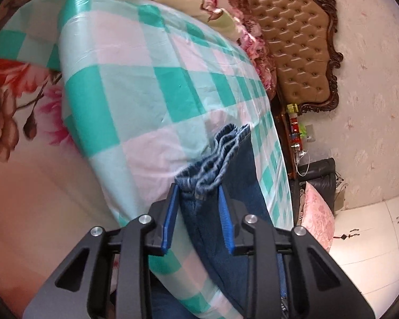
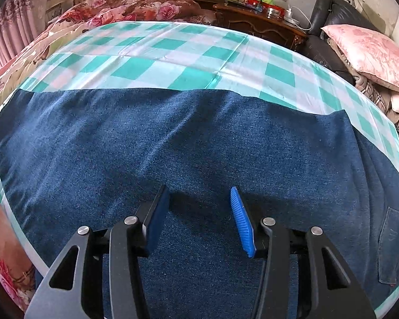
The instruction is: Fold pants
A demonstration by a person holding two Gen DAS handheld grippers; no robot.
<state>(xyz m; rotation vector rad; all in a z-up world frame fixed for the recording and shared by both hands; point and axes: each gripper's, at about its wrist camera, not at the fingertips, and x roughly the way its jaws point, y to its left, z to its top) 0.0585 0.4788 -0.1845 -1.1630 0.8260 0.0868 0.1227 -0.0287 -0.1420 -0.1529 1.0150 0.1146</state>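
1. Your left gripper [image 1: 198, 188] has the bunched, gathered edge of the blue denim pants [image 1: 226, 175] between its ribbed blue pads [image 1: 170, 220]; the left pad lies against the fabric, but you cannot tell whether the right pad presses it.
2. The denim edge there is ruffled into pale, worn folds, while the darker cloth hangs flat down towards the camera.
3. Your right gripper [image 2: 200, 190] hovers low over the pants [image 2: 173, 143], its jaws apart and nothing between them; the right pad shows fine ridges.
4. In the right wrist view the pants lie spread wide and mostly flat across the near part of the bed, with soft diagonal creases and a stitched patch pocket [image 2: 393, 244] at the far right.
5. Beneath them stretches a glossy sheet [image 2: 173, 53] checked in teal, mint and pale pink.
6. Beyond it sits a floral quilt [image 2: 135, 8] and a tufted, buttoned tan headboard [image 1: 295, 40] framed in carved dark wood.
7. A pink patterned pillow [image 2: 367, 53] rests on a black leather seat [image 2: 329, 13] to the right.
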